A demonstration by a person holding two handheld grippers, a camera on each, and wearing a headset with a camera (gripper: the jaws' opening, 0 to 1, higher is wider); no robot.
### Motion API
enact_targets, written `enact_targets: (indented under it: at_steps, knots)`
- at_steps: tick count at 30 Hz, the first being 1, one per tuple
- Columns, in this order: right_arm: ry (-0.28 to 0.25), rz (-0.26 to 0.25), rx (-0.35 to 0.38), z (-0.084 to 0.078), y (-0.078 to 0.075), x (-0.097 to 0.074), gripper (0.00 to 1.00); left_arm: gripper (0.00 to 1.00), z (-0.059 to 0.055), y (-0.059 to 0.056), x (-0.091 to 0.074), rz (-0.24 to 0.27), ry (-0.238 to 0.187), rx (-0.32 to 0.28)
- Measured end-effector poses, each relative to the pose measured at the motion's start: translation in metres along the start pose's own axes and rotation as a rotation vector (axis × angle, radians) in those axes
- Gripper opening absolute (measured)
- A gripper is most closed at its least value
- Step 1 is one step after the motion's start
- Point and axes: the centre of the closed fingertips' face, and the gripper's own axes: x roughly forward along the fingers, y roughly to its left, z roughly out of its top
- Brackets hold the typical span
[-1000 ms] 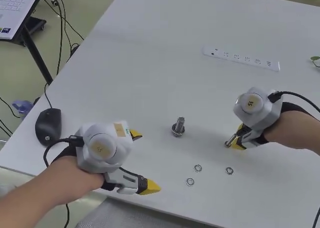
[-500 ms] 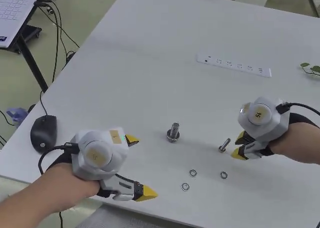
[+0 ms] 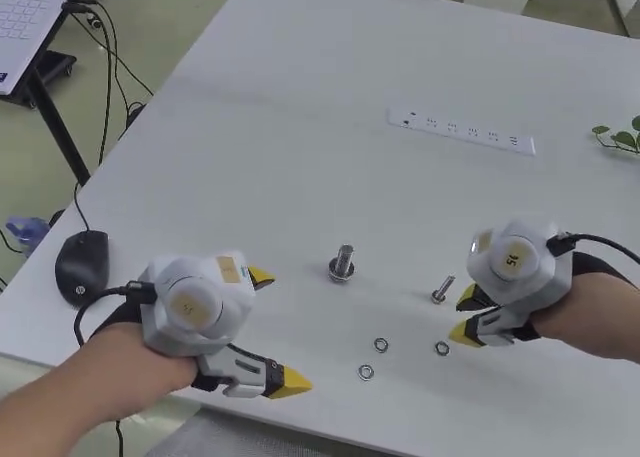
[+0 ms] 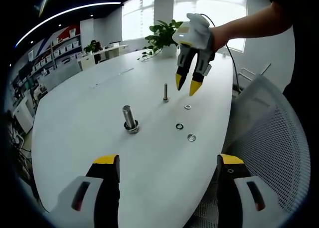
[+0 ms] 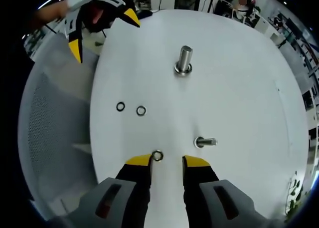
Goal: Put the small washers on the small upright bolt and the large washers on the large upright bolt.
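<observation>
White surface (image 3: 300, 127): three washers (image 3: 381, 345) loose, large bolt (image 3: 342, 262) and small bolt (image 3: 441, 290) bare; left tongs (image 3: 280, 329) open, empty; right tongs (image 3: 462, 317) parted at one washer (image 5: 157, 155).

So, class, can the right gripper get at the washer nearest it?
Probably yes: the washer lies flat on the table, just at the tips of the open right gripper, with nothing between.

Wht table (image 3: 300, 127), slvr large bolt (image 3: 343, 261), blk mouse (image 3: 82, 265).
</observation>
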Motion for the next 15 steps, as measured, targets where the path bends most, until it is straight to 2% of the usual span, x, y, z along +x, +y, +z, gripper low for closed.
enact_targets:
  at_steps: [6,15]
  knots:
    - [0.004,0.011,-0.001,-0.004,0.008,0.01,0.25,0.8,0.001,0.0,-0.001,0.002,0.003,0.009]
    - [0.026,0.016,-0.012,-0.013,0.011,0.026,0.25,0.79,0.002,0.0,-0.001,0.001,0.006,0.013]
